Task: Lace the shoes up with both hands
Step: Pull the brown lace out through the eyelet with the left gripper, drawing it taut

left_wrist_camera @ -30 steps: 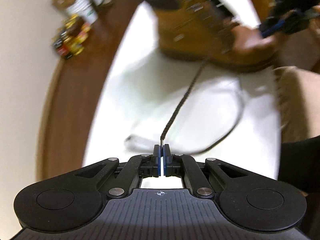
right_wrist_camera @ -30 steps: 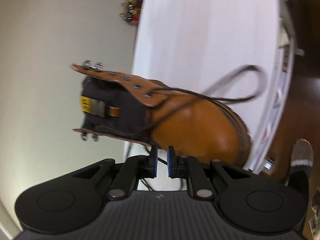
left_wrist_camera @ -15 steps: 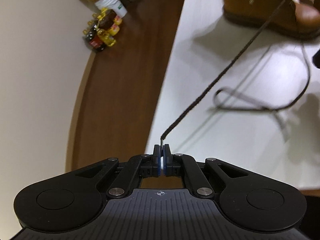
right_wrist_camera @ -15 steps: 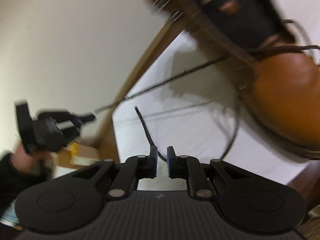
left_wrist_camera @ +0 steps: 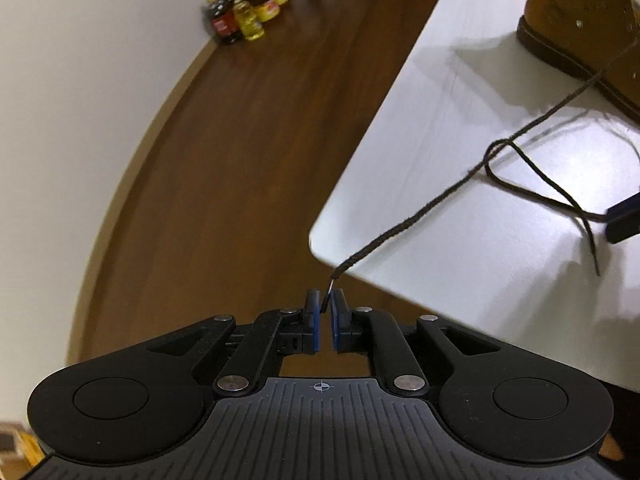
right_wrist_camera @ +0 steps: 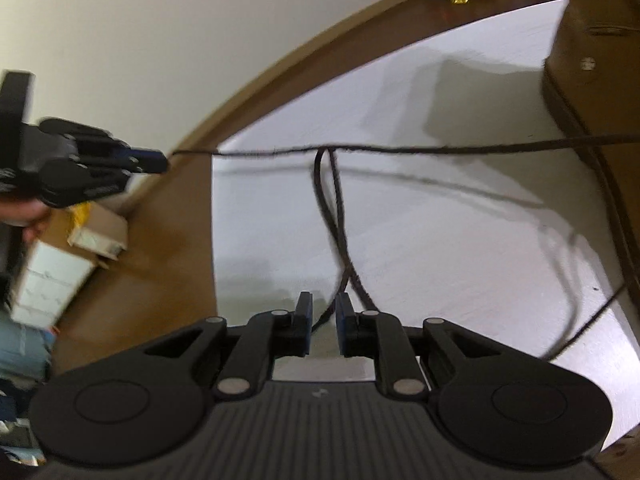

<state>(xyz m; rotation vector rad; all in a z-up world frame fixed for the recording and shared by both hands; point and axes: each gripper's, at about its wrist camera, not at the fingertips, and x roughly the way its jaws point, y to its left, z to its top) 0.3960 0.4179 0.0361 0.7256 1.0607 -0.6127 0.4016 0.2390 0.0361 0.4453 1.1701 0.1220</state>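
Two downward wrist fisheyes, close over perhaps the same white table (left_wrist_camera: 460,184).

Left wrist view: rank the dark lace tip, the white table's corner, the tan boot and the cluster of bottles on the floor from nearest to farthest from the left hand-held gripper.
1. Dark brown shoelace tip, between the open pads of the left hand-held gripper.
2. White table's rounded corner, just ahead.
3. Tan leather boot, upper right on the table.
4. Cluster of bottles, top, on the brown floor by the wall.
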